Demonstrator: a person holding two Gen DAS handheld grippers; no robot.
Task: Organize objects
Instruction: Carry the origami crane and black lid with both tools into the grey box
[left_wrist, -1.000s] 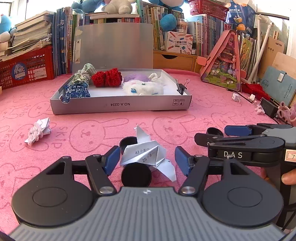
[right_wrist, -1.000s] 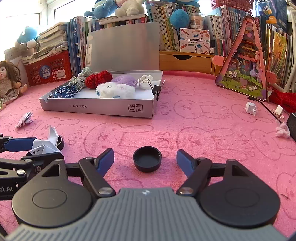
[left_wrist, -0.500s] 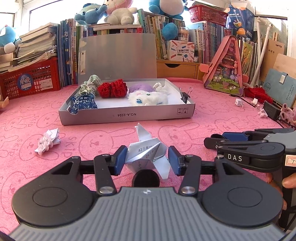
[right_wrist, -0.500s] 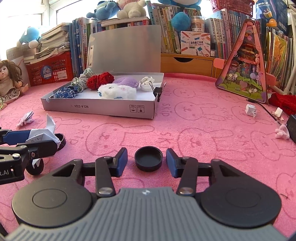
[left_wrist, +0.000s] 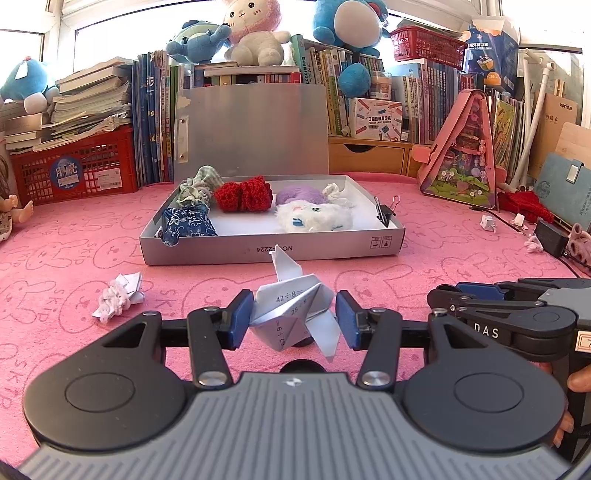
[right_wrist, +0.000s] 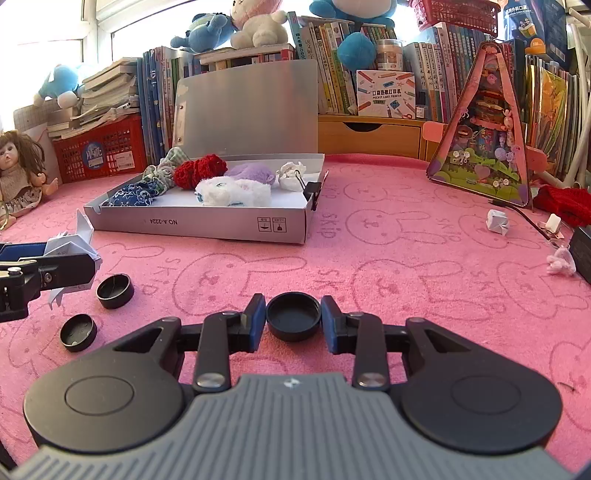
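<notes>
Item 1, working area: your pink bunny-print mat (right_wrist: 406, 266) runs bare between the right gripper and the grey cardboard box (right_wrist: 207, 223), which stands ahead with its lid upright at the back. On your right the mat is bordered by a pink triangular toy house (right_wrist: 484, 140); books and a red crate (left_wrist: 77, 166) wall the far edge.

Item 2, left gripper (left_wrist: 294, 320): your blue pads pinch a folded paper piece (left_wrist: 291, 314) printed with sums, white, creased into points, one flap rising toward the box front. In the right wrist view it is lifted off the mat.

Item 3, right gripper (right_wrist: 293, 321): pads pressed against both sides of a round black cap (right_wrist: 293, 319), hollow side up, low over the mat; whether it touches the mat cannot be told.

Item 4, loose on the mat: a black ring-shaped cap (right_wrist: 114, 291) and a second black cap (right_wrist: 78, 331) below the left gripper; a crumpled paper wad (left_wrist: 118, 295) to your left.

Item 5, box contents: blue floral cloth (left_wrist: 188, 225), red knitted piece (left_wrist: 243, 194), white plush (left_wrist: 314, 218), a binder clip (left_wrist: 384, 214) on the right wall.

Item 6, obscured: a dark round object under the paper is mostly hidden in the left wrist view.
</notes>
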